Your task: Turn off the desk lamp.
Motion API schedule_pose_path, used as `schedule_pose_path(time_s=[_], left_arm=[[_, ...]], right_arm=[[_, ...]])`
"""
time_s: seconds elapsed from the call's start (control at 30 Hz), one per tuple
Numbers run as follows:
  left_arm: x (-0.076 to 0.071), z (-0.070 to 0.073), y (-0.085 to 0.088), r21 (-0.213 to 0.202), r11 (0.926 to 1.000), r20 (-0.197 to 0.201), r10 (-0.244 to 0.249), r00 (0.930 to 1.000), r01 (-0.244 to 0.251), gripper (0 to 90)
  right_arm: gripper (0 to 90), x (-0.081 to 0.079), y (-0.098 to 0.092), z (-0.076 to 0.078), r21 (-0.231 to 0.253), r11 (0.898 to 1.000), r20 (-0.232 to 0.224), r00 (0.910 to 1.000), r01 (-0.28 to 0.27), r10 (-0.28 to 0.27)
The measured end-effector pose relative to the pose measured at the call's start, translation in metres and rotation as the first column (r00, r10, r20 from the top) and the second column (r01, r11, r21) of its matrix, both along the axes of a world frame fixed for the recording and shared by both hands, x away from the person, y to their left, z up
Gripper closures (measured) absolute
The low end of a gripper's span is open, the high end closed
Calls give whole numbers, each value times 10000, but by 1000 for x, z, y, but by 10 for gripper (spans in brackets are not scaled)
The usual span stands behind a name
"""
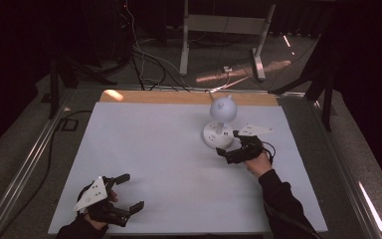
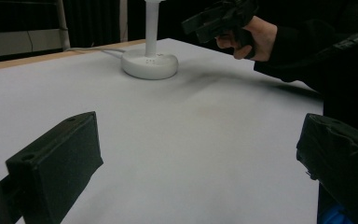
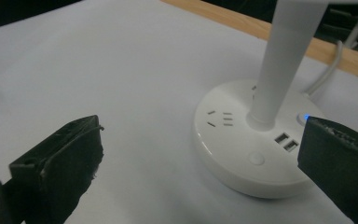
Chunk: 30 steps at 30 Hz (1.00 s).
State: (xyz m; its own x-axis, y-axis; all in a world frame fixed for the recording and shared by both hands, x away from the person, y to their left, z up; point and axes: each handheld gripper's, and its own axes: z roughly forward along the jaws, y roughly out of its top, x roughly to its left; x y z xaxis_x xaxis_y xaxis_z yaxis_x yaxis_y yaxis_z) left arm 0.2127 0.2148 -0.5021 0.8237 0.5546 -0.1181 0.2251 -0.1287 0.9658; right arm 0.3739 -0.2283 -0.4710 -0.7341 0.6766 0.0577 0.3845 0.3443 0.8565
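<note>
A white desk lamp [image 1: 223,108] stands on a round base [image 1: 217,135] at the back right of the white table top [image 1: 169,164]. In the right gripper view the base [image 3: 233,140] shows sockets, two USB ports, a round button [image 3: 256,158] and a small blue light [image 3: 306,117]. My right gripper [image 1: 229,144] hovers open just in front of the base, with nothing between its jaws [image 3: 191,163]. My left gripper [image 1: 132,192] rests open and empty near the front left edge [image 2: 196,177]. The left gripper view has the right gripper [image 2: 214,18] raised beside the lamp base [image 2: 149,63].
The lamp's white cable [image 3: 326,70] runs off the back over a wooden strip [image 1: 179,97]. Metal rails [image 1: 25,164] flank the table. Behind it are a desk frame [image 1: 224,40] and loose cables [image 1: 144,64] on the floor.
</note>
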Motion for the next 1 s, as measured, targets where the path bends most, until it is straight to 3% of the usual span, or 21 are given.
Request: schedule_pose_path(time_s=[0.13, 0.43, 0.73, 1.0], left_arm=[[0, 0, 0, 1, 10000, -14, -2, 10000, 2, 4], [1, 0, -1, -4, 10000, -9, -28, 10000, 28, 4], [1, 0, 0, 23, 10000, -11, -13, 10000, 13, 4], [1, -1, 0, 56, 10000, -30, -11, 10000, 11, 4]], right_arm=[[0, -11, -5, 12, 278, 9995, 219, 9996, -167, 161], [0, -34, -19, 16, 398, 9988, 428, 9987, -293, 276], [0, -58, -38, 7, 595, 9981, 603, 9981, -165, 129], [0, -76, -54, -7, 574, 9984, 312, 9995, 0, -18]])
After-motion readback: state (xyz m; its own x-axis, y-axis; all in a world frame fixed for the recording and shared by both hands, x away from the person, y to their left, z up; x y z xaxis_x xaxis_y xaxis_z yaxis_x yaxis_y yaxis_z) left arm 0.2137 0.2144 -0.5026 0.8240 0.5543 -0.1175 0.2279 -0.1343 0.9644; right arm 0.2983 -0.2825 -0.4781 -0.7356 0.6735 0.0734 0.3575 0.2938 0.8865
